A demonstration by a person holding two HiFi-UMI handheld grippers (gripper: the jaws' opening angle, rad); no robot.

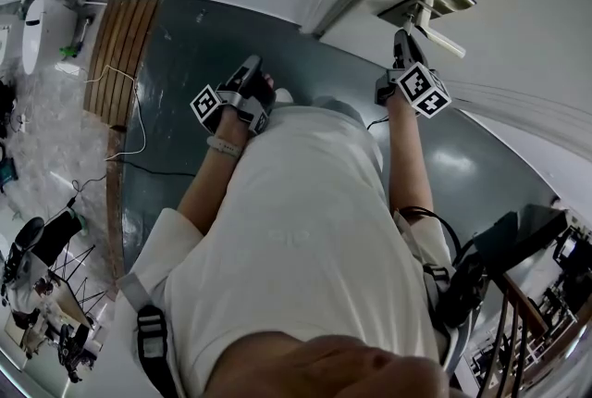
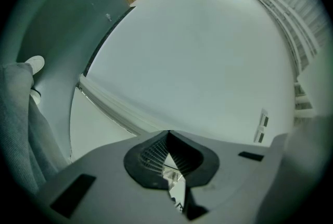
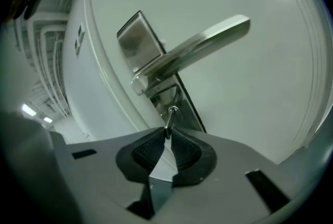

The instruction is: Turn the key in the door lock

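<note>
The right tongs [image 3: 167, 137] are closed on the key [image 3: 170, 115]. Its thin metal head is pinched edge-on at the very tips of the pads, so the grip is narrow but set square to the blade. This is judged to suit a twist about the key's own axis. The key is seated in the lock plate [image 3: 186, 106], just under the handle [image 3: 200, 47], which juts out level and is not touched. The approach is made from below the handle, presumably so that the lever is cleared while the wrist is rolled. The plate is fixed near the edge of the white door [image 3: 260, 113]. In the head view the right tongs [image 1: 405, 49] are seen raised to the handle [image 1: 446, 42] on an outstretched arm.

The turn is judged not to have been made yet, or to be only at its start, since the key's angle in the lock cannot be read. With so little metal held, a slip off the head is the likely fault, and firm closure through the turn would be needed.

The left tongs [image 2: 167, 140] are shut with nothing between them. They are held low and well apart from the lock, aimed at a bare wall [image 2: 208, 61] above the dark floor [image 2: 67, 14], evidently parked out of the way. A shoe [image 2: 34, 64] is seen at that view's left edge.
</note>
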